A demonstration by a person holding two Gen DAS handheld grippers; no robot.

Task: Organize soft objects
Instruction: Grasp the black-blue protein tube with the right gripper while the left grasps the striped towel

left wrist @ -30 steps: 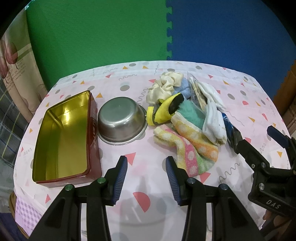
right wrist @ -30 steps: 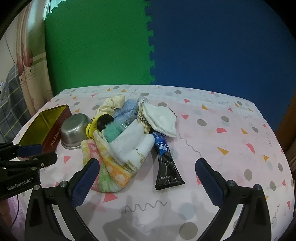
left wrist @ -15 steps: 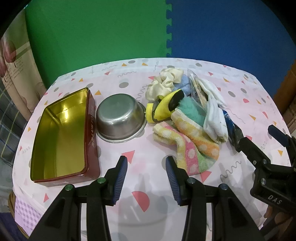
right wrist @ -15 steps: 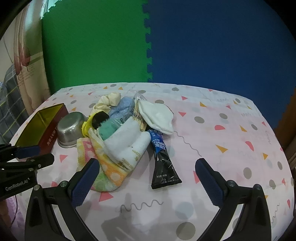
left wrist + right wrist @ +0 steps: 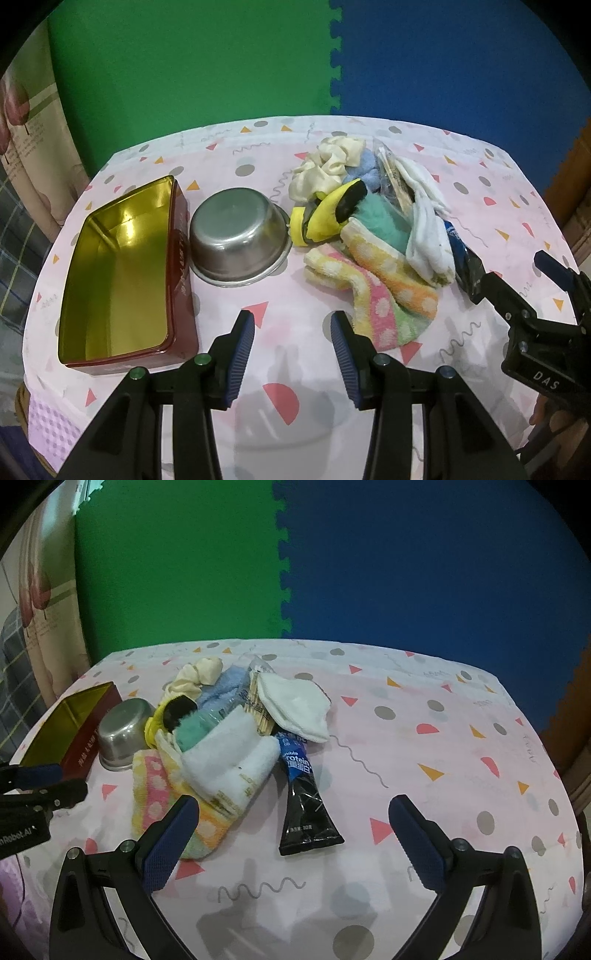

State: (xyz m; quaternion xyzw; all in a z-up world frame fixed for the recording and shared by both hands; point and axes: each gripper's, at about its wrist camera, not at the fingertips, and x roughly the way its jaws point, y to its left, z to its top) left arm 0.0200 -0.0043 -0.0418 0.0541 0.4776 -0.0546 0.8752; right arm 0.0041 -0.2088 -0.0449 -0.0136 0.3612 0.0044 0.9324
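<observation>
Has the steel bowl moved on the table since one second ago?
No. The steel bowl sits beside the tin as before; only the camera view shifted slightly.

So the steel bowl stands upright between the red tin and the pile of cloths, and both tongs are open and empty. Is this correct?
Not quite. The steel bowl is upside down, its flat bottom facing up, as the left wrist view shows. The rest holds: it sits between the red tin and the pile of cloths, and both the left tongs and the right tongs are open and empty.
</observation>
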